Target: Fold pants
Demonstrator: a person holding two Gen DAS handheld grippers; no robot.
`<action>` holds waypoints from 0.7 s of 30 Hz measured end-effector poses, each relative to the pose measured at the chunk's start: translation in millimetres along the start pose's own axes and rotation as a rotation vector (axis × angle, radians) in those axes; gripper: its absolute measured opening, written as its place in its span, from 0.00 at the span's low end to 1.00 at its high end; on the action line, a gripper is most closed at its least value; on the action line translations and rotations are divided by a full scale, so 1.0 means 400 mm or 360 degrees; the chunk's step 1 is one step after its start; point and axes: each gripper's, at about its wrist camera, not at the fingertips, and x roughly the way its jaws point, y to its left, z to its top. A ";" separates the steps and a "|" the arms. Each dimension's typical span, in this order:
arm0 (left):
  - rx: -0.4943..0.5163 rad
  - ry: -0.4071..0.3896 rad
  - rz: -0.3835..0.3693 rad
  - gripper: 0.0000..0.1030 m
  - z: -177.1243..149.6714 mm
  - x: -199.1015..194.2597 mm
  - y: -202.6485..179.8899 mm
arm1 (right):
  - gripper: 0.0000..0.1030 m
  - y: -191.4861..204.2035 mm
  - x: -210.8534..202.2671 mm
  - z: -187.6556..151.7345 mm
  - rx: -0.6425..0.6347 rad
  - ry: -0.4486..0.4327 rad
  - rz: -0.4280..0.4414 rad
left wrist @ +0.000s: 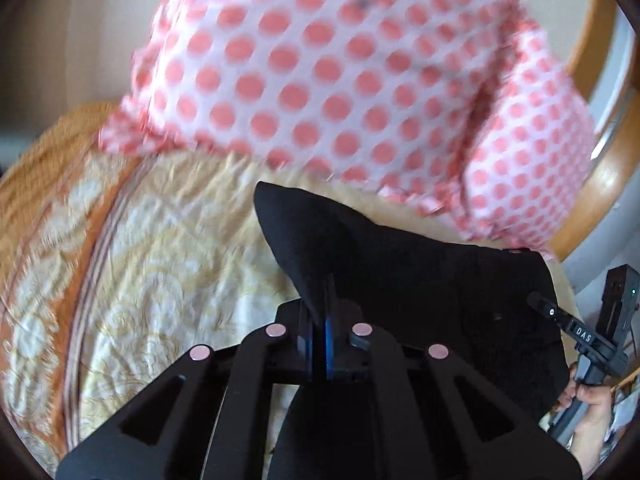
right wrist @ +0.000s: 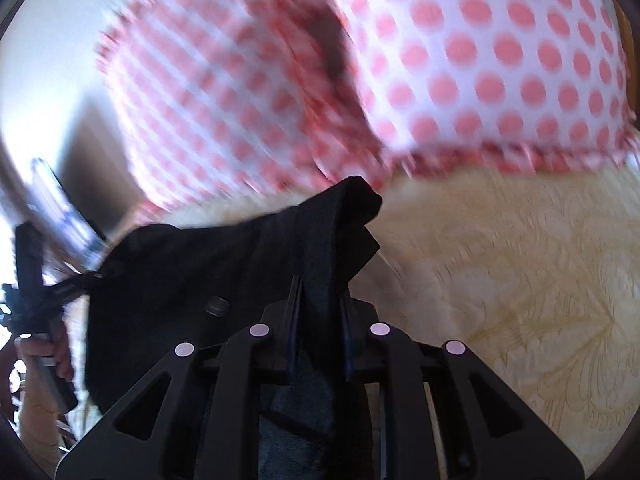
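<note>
**Op:** Black cloth fills my near view on both wrists. I have the pants [left wrist: 420, 280] lifted off the bed [left wrist: 172, 240], strung between my two grippers, with the cream quilted cover under them.

**Sup:** What worries you most, biggest first?

**Op:** That polka-dot pillow [left wrist: 340, 80]. It sits just beyond the pants at the head of the bed. If I swing the cloth forward to lay it out, I judge the far edge could land on the pillow and bunch up there.

**Sup:** And next?

**Op:** The hanging slack. Cloth sags between the grippers, so if I lower it without pulling the two apart, I expect a crooked crease.

**Sup:** The grips themselves?

**Op:** My left gripper [left wrist: 320, 320] is closed down tight on a thin peak of cloth; a tug could pull that small bite free. My right gripper [right wrist: 320, 312] is clamped on a thicker bunched fold, jaws a little wider for the bulk, so layers could slide inside it.

**Sup:** Which way do the pants lie?

**Op:** The held edge runs left to right between my grippers, across the bed. I take the long axis to hang downward from it, toward me, but both views are blurred and I can't tell waist from cuffs.
</note>
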 end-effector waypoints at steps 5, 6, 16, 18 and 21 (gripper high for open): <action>0.0009 0.0083 0.0118 0.14 -0.016 0.058 0.004 | 0.24 0.025 0.020 -0.017 -0.0068 0.0013 -0.0169; 0.0037 0.0078 0.0159 0.20 -0.014 0.058 -0.005 | 0.26 0.040 0.024 -0.022 -0.0119 0.0013 -0.0237; 0.0343 -0.0250 0.0116 0.87 -0.125 -0.187 -0.133 | 0.53 0.152 -0.170 -0.122 -0.0447 -0.0311 -0.0463; 0.0393 -0.0191 0.0015 0.88 -0.196 -0.213 -0.177 | 0.53 0.195 -0.168 -0.169 -0.0555 -0.0238 -0.0409; 0.0455 -0.0102 0.0035 0.88 -0.263 -0.199 -0.216 | 0.53 0.247 -0.130 -0.243 -0.0691 -0.0070 -0.0400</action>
